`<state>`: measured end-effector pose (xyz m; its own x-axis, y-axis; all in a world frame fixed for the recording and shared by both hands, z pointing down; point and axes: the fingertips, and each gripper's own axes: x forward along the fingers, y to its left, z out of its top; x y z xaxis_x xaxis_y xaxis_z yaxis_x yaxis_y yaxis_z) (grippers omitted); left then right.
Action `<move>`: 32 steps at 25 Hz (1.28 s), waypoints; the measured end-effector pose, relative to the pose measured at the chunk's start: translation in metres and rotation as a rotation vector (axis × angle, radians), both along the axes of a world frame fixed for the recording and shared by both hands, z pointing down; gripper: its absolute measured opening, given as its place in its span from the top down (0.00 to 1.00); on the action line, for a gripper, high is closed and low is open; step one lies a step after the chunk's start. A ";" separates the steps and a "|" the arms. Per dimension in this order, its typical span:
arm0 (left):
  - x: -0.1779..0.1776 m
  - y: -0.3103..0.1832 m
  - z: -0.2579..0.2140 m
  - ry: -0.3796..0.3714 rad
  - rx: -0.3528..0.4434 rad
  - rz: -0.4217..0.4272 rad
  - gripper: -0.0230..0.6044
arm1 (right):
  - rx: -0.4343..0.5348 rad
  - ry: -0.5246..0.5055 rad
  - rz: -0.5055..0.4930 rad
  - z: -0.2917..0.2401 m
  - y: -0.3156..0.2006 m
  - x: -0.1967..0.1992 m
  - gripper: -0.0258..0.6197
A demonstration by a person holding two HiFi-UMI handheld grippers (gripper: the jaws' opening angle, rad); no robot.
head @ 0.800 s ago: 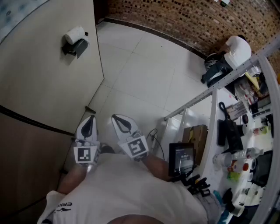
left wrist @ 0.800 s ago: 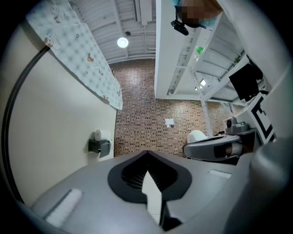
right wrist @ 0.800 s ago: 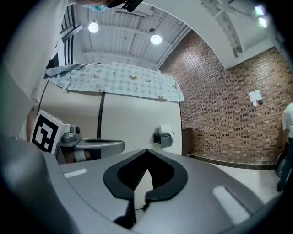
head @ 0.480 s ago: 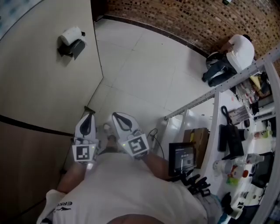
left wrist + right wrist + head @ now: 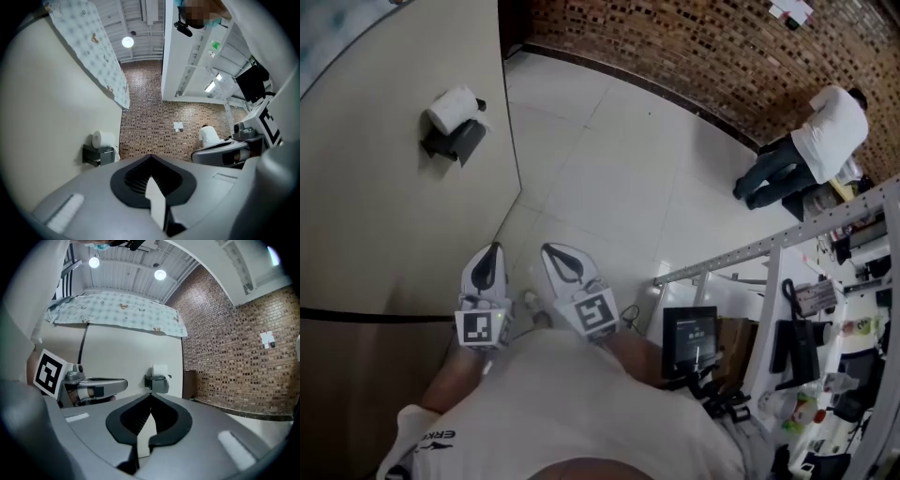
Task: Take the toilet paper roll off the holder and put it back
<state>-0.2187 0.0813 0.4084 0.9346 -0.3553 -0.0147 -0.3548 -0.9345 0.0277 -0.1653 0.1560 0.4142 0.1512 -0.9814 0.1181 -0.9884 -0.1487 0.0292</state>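
Toilet paper roll: The white roll (image 5: 453,106) sits on top of its holder, untouched and well away from both of your grippers.
Holder: A dark box-shaped holder (image 5: 450,141) is fixed to a beige wall panel (image 5: 384,216), close to the panel's upright edge on the side toward the brick wall. A short tail of paper hangs beside it.
Step in hand: This looks like the approach, judging by how things lie. The roll has not been lifted off yet.
Left gripper: You hold your left gripper (image 5: 490,262) close to your body. It points roughly level toward the panel, its tips are pressed together and nothing is between them.
Right gripper: Your right gripper (image 5: 561,262) is just beside the left one. It too is closed and empty, and it is aimed almost straight at the holder.
Next move: You will probably need to step closer, spread one gripper's jaws wide enough for the roll, and close lightly, because soft paper crushes easily.
Surface: The panel is plain and smooth. A patterned cloth (image 5: 117,310) is draped along its top edge.
Room: The floor has pale tiles (image 5: 619,178) and a brick wall (image 5: 694,47) stands beyond it. A person in a white shirt (image 5: 834,131) is bent over, far off. Cluttered metal shelving (image 5: 825,309) runs along your right side.
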 end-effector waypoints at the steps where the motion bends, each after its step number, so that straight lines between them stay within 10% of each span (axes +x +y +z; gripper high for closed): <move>1: 0.007 -0.012 -0.002 0.005 -0.005 -0.004 0.96 | 0.000 0.004 -0.003 -0.002 -0.011 0.007 0.94; 14: 0.053 -0.150 -0.020 0.050 0.019 -0.080 0.96 | 0.019 0.025 -0.056 -0.016 -0.159 0.065 0.94; 32: 0.059 -0.208 -0.016 0.050 -0.001 -0.358 0.96 | 0.045 0.117 -0.333 -0.020 -0.243 0.090 0.94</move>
